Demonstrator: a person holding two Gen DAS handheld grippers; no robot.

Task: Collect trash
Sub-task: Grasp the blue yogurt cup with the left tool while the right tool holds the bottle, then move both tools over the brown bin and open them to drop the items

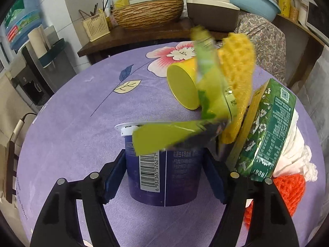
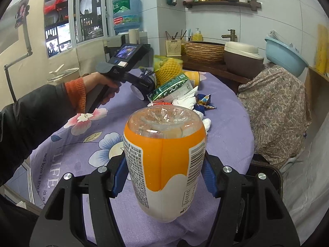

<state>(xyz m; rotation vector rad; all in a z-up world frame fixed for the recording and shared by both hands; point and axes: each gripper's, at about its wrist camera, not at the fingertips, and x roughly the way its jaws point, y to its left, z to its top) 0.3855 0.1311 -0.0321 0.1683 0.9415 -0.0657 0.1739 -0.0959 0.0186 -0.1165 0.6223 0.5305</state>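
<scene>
On my left, the left gripper (image 1: 164, 177) has its blue pads clamped on a glossy purple yogurt cup (image 1: 164, 173), lifted above the purple flowered tablecloth (image 1: 72, 127); a torn green wrapper (image 1: 164, 138) pokes from its rim. Beside it sit a yellow plastic cup (image 1: 183, 86) on its side, a yellow foam net (image 1: 236, 78) and a green carton (image 1: 265, 131). My left hand (image 2: 100, 88) grips the handle, arm stretched over the table. The right gripper (image 2: 164, 177) squeezes a clear bottle (image 2: 164, 160) with an orange label.
</scene>
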